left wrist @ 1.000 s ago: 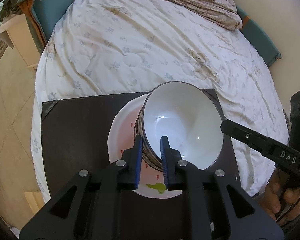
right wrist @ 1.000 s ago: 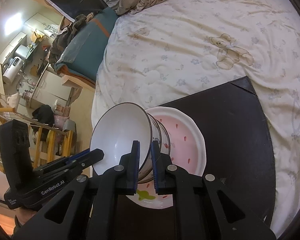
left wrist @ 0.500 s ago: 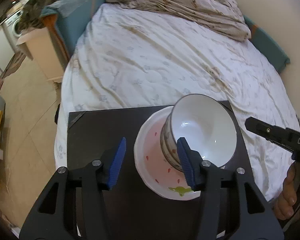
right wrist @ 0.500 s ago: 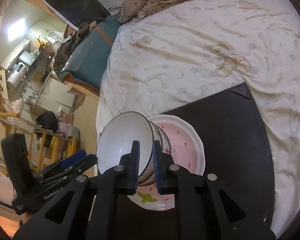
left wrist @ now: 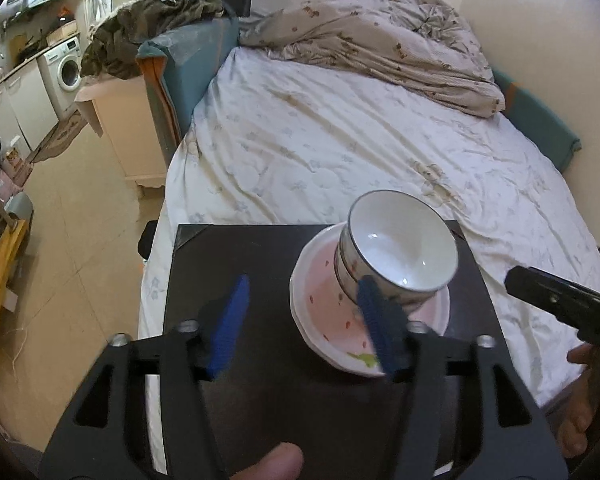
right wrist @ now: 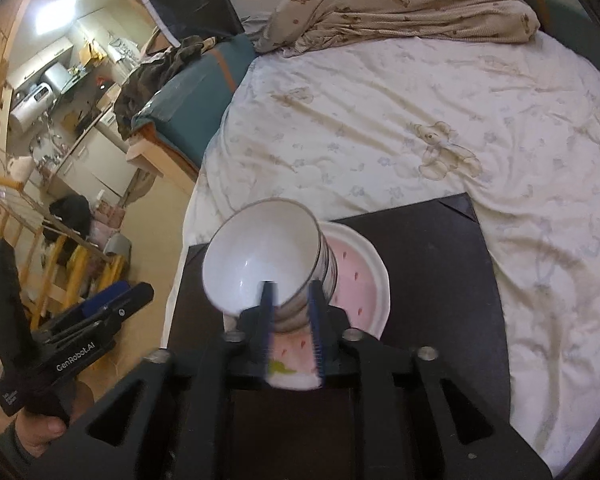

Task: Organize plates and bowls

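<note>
bowls [left wrist: 400, 256] sit stacked on pink plate [left wrist: 324, 308]; left gripper [left wrist: 304, 320] jaws spreading at seven o'clock, right gripper [right wrist: 290, 320] jaws parting, both clear.

Both wrist views are fisheye pictures: straight lines bow outward and dark, rounded corners vignette each frame. Soft daylight falls evenly across the pale floral bedspread [left wrist: 364, 152], leaving only gentle shading in its folds and no hard shadows. The glossy white inside of the stacked ceramic bowls [left wrist: 400, 248] carries small bright glints, and the matte black square board [left wrist: 240, 264] under them stays dark and almost featureless. In the right wrist view a ceiling light at far left blows out to a white patch [right wrist: 54, 20], and the kitchen around it looks hazy. The blue-padded fingers [left wrist: 228, 324] of the left gripper are smeared by motion blur; those in the right view [right wrist: 314, 328] are blurred too.
</note>
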Demonstrator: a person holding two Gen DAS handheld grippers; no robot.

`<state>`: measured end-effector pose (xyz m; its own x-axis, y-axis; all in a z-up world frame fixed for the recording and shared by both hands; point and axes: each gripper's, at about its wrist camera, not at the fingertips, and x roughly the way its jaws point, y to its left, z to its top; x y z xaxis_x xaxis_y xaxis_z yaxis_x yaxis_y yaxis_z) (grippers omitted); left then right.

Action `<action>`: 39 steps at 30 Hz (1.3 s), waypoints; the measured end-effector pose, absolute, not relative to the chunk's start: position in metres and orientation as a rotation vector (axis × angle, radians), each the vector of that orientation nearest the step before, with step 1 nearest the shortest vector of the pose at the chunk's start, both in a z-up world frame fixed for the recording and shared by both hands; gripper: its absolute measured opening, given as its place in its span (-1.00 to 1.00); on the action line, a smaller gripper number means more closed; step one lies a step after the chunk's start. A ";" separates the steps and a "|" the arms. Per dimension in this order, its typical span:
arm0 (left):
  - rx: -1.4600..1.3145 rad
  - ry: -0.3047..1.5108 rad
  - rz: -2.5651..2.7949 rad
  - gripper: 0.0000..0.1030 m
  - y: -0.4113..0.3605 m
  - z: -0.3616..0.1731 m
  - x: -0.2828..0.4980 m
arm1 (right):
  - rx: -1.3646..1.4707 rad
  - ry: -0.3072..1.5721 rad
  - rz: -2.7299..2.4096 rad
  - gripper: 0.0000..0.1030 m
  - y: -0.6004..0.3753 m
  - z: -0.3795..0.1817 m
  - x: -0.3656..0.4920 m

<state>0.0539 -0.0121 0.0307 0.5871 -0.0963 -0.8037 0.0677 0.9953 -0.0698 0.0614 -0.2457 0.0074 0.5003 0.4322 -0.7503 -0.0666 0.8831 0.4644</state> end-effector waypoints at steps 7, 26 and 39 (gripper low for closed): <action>-0.029 0.875 -0.092 1.00 -0.013 0.044 0.018 | 0.347 0.955 0.262 0.58 -0.246 0.019 0.016; 0.014 0.873 -0.093 1.00 -0.020 0.033 -0.039 | 0.213 0.802 0.160 1.00 -0.246 0.023 -0.066; 0.002 0.867 -0.067 1.00 -0.019 0.023 -0.032 | 0.236 0.849 0.112 1.00 -0.245 -0.005 -0.054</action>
